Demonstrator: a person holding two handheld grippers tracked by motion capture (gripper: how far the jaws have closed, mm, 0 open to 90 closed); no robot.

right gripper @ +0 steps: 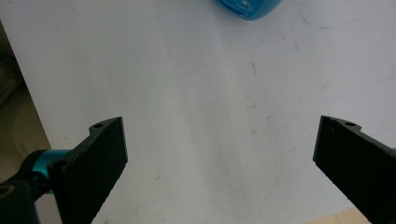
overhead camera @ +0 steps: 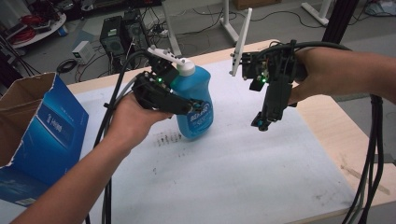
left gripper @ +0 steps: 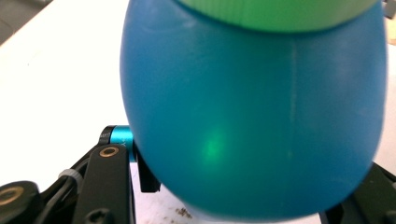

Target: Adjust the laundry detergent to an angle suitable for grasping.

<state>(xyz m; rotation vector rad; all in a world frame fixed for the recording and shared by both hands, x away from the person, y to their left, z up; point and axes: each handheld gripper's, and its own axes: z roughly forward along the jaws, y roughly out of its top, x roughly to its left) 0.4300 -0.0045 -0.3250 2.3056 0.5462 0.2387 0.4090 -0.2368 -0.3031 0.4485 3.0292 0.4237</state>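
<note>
Blue plastic pump bottle with white dispenser top [overhead camera: 196, 105], clamped at its body by the left hand-held gripper [overhead camera: 180, 103] and lifted clear of the white-covered desk [overhead camera: 243, 158]; right hand-held gripper [overhead camera: 262, 122], jaws spread and empty, waits right of the bottle, likely to assist.

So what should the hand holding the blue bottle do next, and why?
Probably bring the blue bottle a little toward the right gripper. The left gripper is clamped on the bottle's body, with the white cap on top. The right gripper's jaws stand wide open with nothing between them, pointing down at the white table, so it looks ready to help.
</note>
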